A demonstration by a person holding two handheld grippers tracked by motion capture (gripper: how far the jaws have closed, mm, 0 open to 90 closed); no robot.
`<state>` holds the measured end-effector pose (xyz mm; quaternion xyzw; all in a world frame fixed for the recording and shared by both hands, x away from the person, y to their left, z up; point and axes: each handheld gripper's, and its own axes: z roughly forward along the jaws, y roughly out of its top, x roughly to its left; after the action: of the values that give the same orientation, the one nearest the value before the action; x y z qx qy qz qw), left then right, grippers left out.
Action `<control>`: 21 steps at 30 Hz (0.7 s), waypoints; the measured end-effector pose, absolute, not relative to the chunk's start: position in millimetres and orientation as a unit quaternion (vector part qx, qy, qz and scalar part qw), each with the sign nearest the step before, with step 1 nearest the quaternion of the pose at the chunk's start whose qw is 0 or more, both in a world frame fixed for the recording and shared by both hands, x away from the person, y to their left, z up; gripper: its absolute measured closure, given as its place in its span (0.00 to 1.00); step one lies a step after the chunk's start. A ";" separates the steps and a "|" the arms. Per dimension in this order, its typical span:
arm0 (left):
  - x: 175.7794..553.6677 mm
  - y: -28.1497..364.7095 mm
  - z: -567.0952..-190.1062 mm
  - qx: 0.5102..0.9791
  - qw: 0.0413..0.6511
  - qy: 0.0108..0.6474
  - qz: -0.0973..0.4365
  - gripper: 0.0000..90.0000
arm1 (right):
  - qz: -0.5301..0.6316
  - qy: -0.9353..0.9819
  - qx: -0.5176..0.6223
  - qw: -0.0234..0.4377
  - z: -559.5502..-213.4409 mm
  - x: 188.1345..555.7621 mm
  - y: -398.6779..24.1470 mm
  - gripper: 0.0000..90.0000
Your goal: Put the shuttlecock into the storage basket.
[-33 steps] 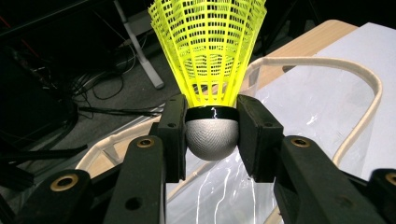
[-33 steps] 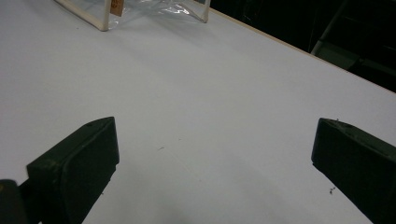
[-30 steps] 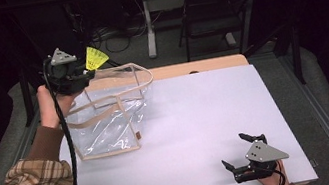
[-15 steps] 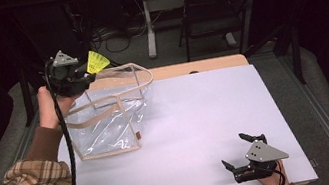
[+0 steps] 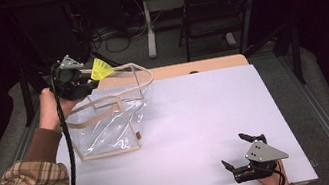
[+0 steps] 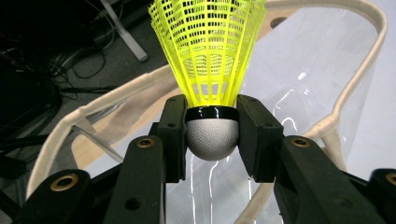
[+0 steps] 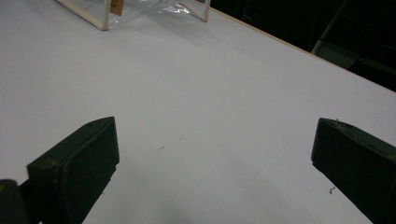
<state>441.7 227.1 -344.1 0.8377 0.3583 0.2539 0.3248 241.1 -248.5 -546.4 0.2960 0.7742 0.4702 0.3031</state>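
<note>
Two grippers: both in the high view, one at lower right of the frame, one at upper left.
Right gripper: nearest the camera, low over the white table, jaws spread wide with nothing between them; bare tabletop ahead of it in the right gripper view.
Clear bag: centre left of the high view, standing on the table, cream-trimmed mouth open and facing up, strap arching over it.
Left gripper: upper left of the high view, raised at the bag's far rim, jaws clamped on the shuttlecock's cork.
Shuttlecock: held by its rounded white cork, yellow skirt pointing away from the jaws; long axis in line with the gripper.
Key relation: bag mouth lies just beyond and below the shuttlecock, to the right of the left gripper in the high view.
Nearer hand: left, judged best placed to drop it in; right is well apart.
</note>
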 end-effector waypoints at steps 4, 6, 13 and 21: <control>441.9 224.5 -346.8 0.841 0.319 0.357 0.251 0.72 | 0.470 0.775 0.295 0.303 -546.3 240.8 -248.7 0.01; 442.4 223.2 -348.2 0.845 0.313 0.354 0.250 0.72 | 0.471 0.773 0.297 0.303 -546.2 240.9 -248.6 0.01; 444.8 219.8 -351.3 0.853 0.304 0.349 0.242 0.72 | 0.469 0.776 0.294 0.302 -546.6 241.0 -247.2 0.01; 448.5 218.2 -354.5 0.859 0.295 0.347 0.233 0.72 | 0.470 0.776 0.294 0.301 -546.6 240.9 -247.4 0.01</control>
<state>448.5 218.2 -354.5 0.8589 0.3473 0.2333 0.2952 240.9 -247.4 -546.6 0.2941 0.7760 0.4700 0.3005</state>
